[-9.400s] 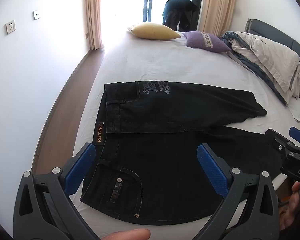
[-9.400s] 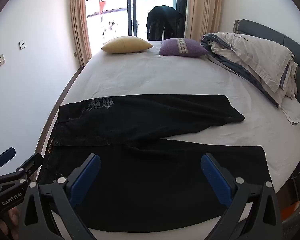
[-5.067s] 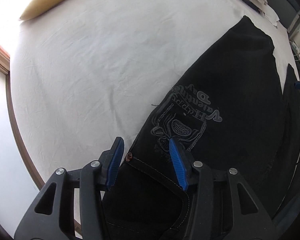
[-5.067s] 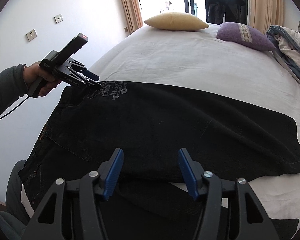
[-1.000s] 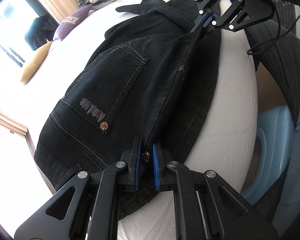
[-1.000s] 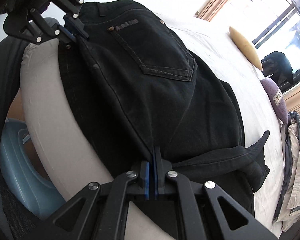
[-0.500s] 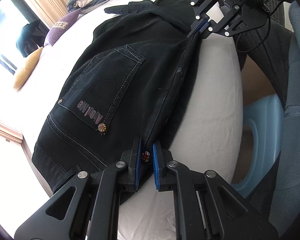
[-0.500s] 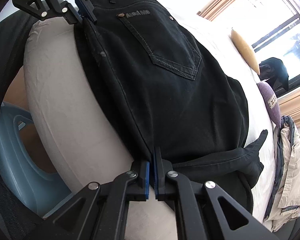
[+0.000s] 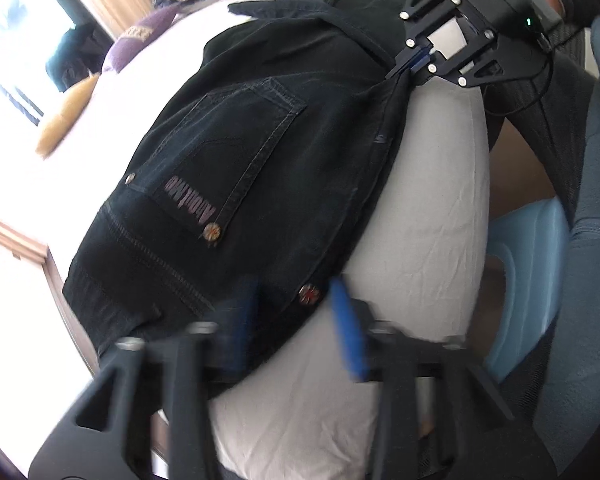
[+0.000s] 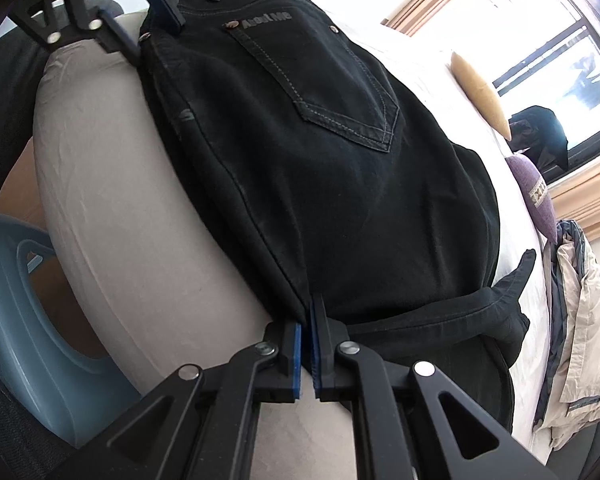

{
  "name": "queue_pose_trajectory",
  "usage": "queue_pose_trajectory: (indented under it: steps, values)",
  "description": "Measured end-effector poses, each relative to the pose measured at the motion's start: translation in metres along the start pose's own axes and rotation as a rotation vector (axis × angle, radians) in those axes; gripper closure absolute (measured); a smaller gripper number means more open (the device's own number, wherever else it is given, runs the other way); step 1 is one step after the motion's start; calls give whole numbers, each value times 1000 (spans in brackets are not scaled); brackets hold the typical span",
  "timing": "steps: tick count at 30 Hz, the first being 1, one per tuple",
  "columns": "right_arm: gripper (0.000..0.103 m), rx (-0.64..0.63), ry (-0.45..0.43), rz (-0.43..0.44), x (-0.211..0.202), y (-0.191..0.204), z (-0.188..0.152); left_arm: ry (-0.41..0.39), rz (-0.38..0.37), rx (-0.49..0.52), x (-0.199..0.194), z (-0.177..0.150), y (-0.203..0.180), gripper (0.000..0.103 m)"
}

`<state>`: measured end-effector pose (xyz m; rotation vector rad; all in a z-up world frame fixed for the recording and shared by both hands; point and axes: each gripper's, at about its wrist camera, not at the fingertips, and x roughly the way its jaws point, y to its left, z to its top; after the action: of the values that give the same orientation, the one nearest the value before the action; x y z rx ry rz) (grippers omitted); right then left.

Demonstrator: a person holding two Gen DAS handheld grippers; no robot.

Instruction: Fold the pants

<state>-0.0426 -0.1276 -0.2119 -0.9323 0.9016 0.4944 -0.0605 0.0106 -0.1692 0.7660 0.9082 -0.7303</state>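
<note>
One large bed [image 10: 112,216] with a pale sheet fills most of both views, and its rounded near edge is bare beside the garment. The black pants [image 10: 340,168] lie on this bed close to that edge, folded in half along their length, with one back pocket [image 9: 236,156] facing up. In the left wrist view the waistband end is near the camera, and the legs run away toward the far side; in the right wrist view the leg part is near and the waistband is far, at the top left. A loose piece of dark cloth sticks out sideways at the right side of the right wrist view.

The right gripper [image 10: 306,354] has its blue pads pressed nearly together, and it pinches the folded edge of the pants at the leg part. The same gripper shows in the left wrist view [image 9: 414,64], where the cloth hangs pulled from it. The left gripper [image 9: 300,328] is blurred, with its two blue pads spread apart on either side of the waistband corner, where a small metal rivet [image 9: 310,293] shows. In the right wrist view it [image 10: 148,12] is also parted at the waistband.

Further away lie a yellow pillow [image 10: 480,92], a purple pillow [image 10: 534,196] and a heap of bedding [image 10: 580,340]. Below the bed edge stands a light blue plastic stool [image 10: 16,320].
</note>
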Motion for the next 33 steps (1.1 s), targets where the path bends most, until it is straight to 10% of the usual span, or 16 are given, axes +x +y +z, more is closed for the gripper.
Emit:
queue_pose_trajectory:
  steps: [5,10,19,22,33]
  values:
    - [89,91,-10,2,-6,-8,-1,-57,6,-130,-38,8,31,30]
    - [38,281,-42,81,-26,-36,-9,-226,-35,-295,-49,63,58,30]
    - [38,758,-111,106,-55,-139,-51,-213,-135,-439,46,169,51,32]
    - [38,855,-123,61,-54,-185,-57,-79,-179,-523,104,173,48,56]
    - [38,1018,-49,-14,53,-357,1,-52,-180,-552,136,173,41,55]
